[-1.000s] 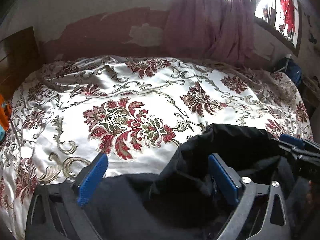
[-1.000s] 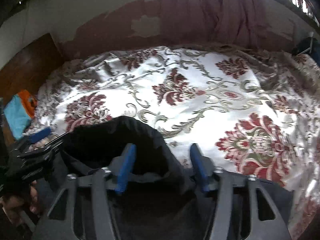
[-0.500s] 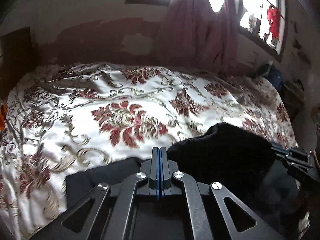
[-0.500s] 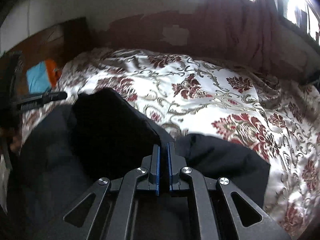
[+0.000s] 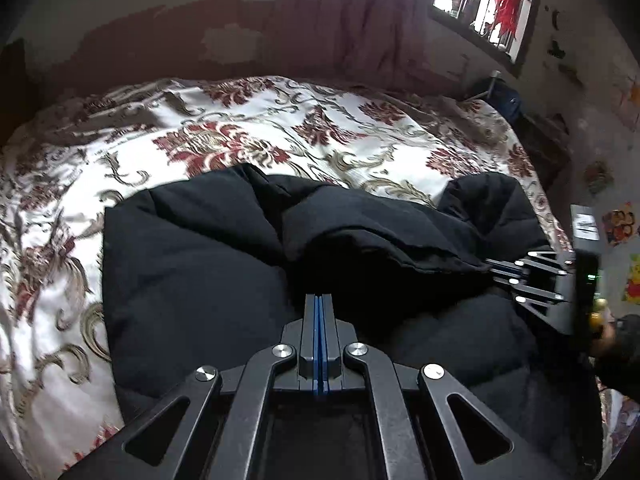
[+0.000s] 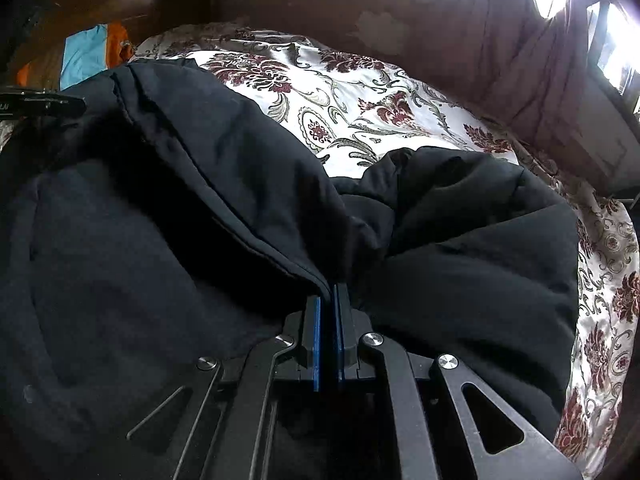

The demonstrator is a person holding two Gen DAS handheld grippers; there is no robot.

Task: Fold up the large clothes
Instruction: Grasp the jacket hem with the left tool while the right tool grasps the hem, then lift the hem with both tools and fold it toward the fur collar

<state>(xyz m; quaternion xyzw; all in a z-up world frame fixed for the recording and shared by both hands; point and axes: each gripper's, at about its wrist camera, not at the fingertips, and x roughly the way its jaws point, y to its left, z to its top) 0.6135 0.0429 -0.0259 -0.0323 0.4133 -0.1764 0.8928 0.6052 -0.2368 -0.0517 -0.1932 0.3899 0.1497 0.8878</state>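
right hand-held gripper on black coat

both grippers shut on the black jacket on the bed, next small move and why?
Probably carry the pinched edge across the jacket toward its far side. Left hand-held gripper and right hand-held gripper both clamp fabric; a flap already stands raised, unfolded.

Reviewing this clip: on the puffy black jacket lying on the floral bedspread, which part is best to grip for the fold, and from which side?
Probably the thin seamed edge of the puffy black jacket, not its padded bulk, which looks too thick for the jaws. That hem runs as a raised ridge toward the near side, so come in low from the near edge of the floral bedspread, as the right gripper does, shut on the hem.
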